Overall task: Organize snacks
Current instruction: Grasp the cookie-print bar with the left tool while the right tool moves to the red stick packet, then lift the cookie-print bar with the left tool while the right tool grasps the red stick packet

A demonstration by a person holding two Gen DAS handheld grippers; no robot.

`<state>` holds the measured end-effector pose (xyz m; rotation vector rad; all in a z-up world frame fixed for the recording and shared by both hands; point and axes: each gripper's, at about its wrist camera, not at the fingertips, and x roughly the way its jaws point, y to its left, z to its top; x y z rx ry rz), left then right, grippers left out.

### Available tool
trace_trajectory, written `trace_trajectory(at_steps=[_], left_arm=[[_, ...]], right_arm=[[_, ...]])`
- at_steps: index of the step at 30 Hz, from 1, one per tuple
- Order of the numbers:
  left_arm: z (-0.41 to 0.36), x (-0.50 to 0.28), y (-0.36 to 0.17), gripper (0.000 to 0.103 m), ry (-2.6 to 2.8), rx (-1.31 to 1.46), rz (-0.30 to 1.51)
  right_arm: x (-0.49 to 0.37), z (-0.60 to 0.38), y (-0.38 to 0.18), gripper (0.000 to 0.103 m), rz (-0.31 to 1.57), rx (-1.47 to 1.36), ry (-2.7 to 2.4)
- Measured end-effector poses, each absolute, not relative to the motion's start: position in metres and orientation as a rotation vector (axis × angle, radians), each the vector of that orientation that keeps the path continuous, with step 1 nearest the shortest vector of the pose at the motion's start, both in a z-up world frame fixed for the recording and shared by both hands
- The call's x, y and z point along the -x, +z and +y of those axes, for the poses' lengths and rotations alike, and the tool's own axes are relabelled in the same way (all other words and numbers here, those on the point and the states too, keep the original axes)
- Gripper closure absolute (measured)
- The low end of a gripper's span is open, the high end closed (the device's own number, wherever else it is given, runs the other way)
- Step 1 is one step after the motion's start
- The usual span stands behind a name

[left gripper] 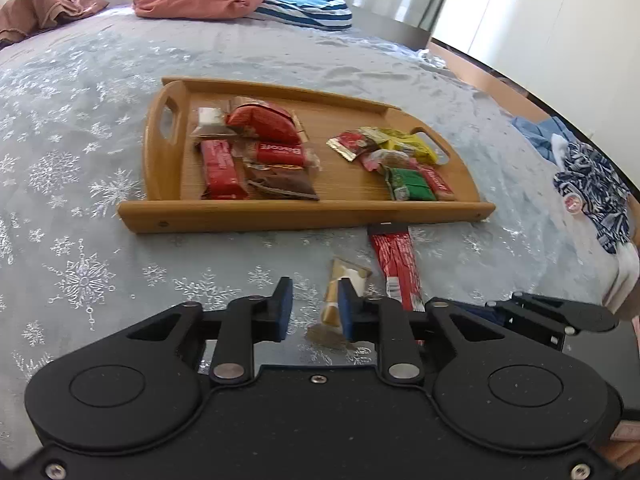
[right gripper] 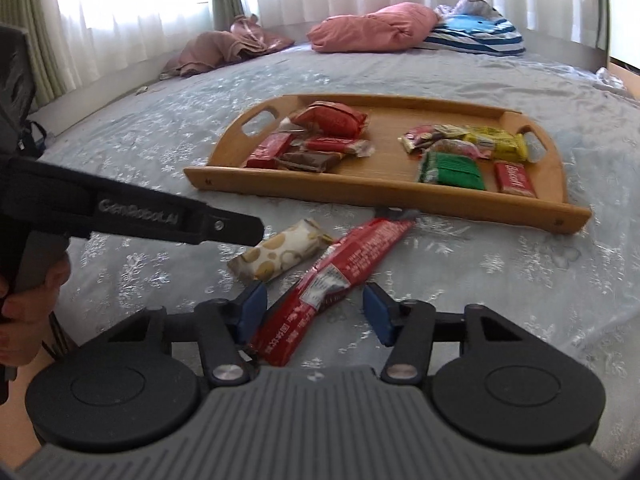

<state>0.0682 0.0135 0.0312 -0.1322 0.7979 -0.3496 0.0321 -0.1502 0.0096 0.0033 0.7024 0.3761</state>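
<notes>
A wooden tray [left gripper: 280, 214] [right gripper: 360, 196] lies on the bed with a red and brown snack pile [left gripper: 256, 152] [right gripper: 312, 140] at its left and a mixed green, yellow and red pile [left gripper: 396, 160] [right gripper: 464, 152] at its right. In front of it lie a long red packet [left gripper: 396, 264] [right gripper: 340, 272] and a gold-dotted white bar [left gripper: 344, 288] [right gripper: 276, 256]. My left gripper [left gripper: 316, 304] is open, its right pad against the white bar. My right gripper [right gripper: 316, 312] is open around the red packet's near end.
A pale blue snowflake bedspread [left gripper: 80, 200] covers the bed. A pink pillow [right gripper: 372, 28], striped blue bedding [right gripper: 476, 36] and brown clothes [right gripper: 224, 48] lie at the far side. Patterned clothes [left gripper: 592, 188] lie at the bed's right edge.
</notes>
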Motion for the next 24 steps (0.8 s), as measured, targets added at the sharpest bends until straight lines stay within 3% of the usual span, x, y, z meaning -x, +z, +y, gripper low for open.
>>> trace_trajectory(at_steps=[15, 18, 20, 24], left_arm=[[-0.017, -0.063, 0.021, 0.070, -0.393, 0.043, 0.794], [-0.020, -0.065, 0.016, 0.071, -0.386, 0.035, 0.807], [-0.022, -0.065, 0.015, 0.080, -0.378, 0.030, 0.806], [-0.022, -0.065, 0.016, 0.081, -0.365, 0.037, 0.802]], right_arm=[[-0.021, -0.186, 0.014, 0.036, 0.693, 0.070, 0.156], [-0.024, -0.188, 0.014, 0.036, 0.701, 0.034, 0.156], [-0.026, -0.189, 0.013, 0.036, 0.700, 0.003, 0.149], [-0.038, -0.193, 0.011, 0.036, 0.705, -0.079, 0.090]])
